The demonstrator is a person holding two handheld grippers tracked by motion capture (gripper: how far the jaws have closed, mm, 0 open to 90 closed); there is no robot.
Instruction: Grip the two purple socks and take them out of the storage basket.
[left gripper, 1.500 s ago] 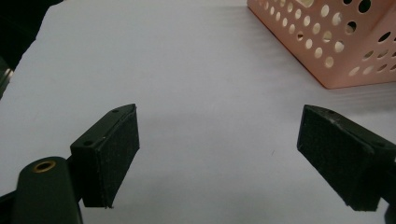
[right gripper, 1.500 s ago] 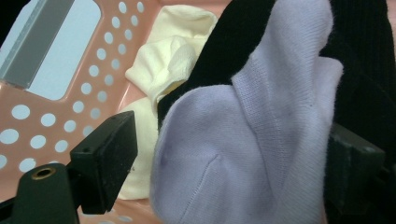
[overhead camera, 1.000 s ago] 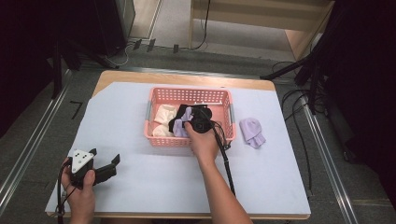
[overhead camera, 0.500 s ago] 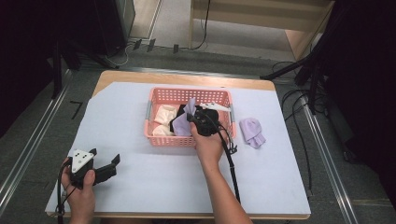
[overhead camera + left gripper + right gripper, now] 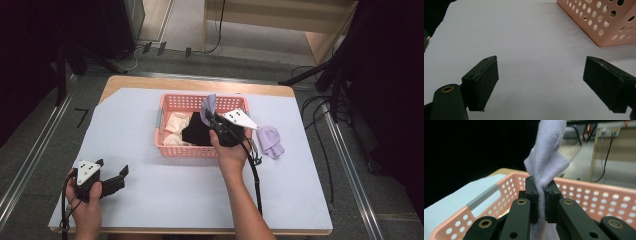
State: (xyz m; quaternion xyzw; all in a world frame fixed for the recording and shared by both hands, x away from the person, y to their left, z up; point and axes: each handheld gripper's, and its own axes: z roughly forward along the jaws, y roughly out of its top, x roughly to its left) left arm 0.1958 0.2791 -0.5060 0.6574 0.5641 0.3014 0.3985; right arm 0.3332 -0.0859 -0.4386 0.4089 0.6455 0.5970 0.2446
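Above: right tool (image 5: 541, 195) pinching lilac knitted cloth (image 5: 547, 157) over pink perforated plastic basket (image 5: 172, 102).
Left tool (image 5: 541, 85): spread, resting on worktop (image 5: 150, 190).

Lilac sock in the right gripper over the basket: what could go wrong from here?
The right gripper pinches the lilac sock by a narrow fold, so it might slip free during the carry. Its lower end hangs toward the black garment in the pink basket and could drag that out. The left gripper rests open, far off, too distant to help quickly.
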